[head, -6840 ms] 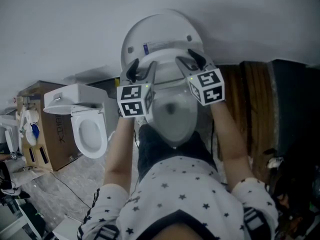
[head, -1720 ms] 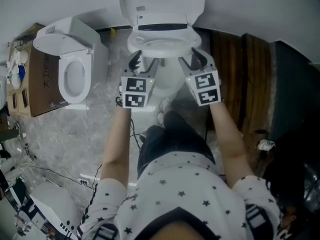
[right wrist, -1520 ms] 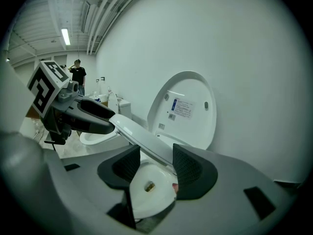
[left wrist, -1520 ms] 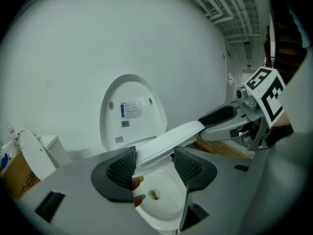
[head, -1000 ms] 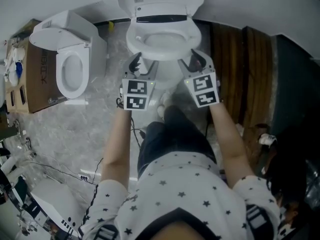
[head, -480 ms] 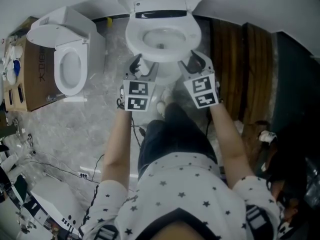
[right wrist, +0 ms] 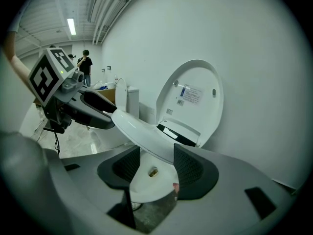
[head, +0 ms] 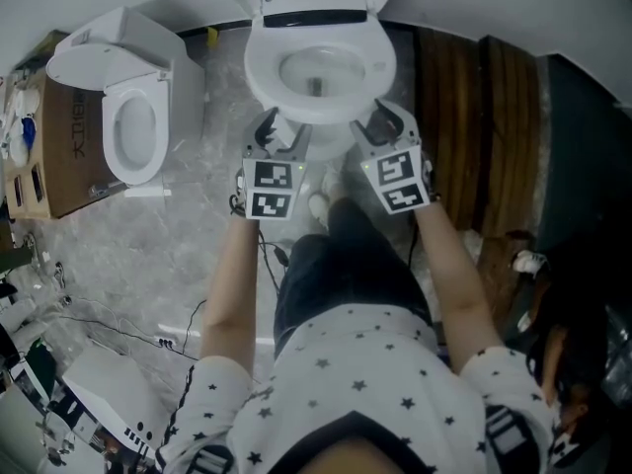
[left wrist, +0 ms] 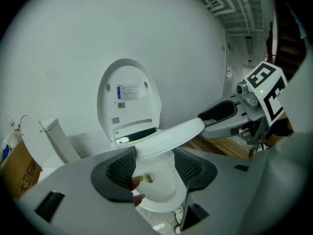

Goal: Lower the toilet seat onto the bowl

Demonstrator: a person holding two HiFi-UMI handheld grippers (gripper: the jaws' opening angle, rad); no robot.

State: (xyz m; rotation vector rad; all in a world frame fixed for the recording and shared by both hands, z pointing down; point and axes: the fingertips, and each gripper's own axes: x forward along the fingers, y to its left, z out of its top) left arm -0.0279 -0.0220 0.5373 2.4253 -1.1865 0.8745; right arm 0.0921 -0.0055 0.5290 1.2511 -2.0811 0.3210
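The toilet seat [left wrist: 168, 135] hangs tilted, partway down, its front edge raised above the bowl [left wrist: 157, 192] and its hinge end low against the upright lid [left wrist: 128, 98]. The left tool [head: 279, 132] is closed on the seat's front rim at the person's left, and the rim runs across between its ribbed pads [left wrist: 122, 164]. The right tool [head: 381, 122] is clamped on the same rim on the other side, jaws set wide around the seat's thickness. Both tools point forward and downward from outstretched arms. A second toilet [head: 133, 117] stands to the left on the grey floor [head: 188, 265], beside a cardboard box [head: 61, 171]. Wooden boards [head: 474, 117] lie to the right of the bowl.
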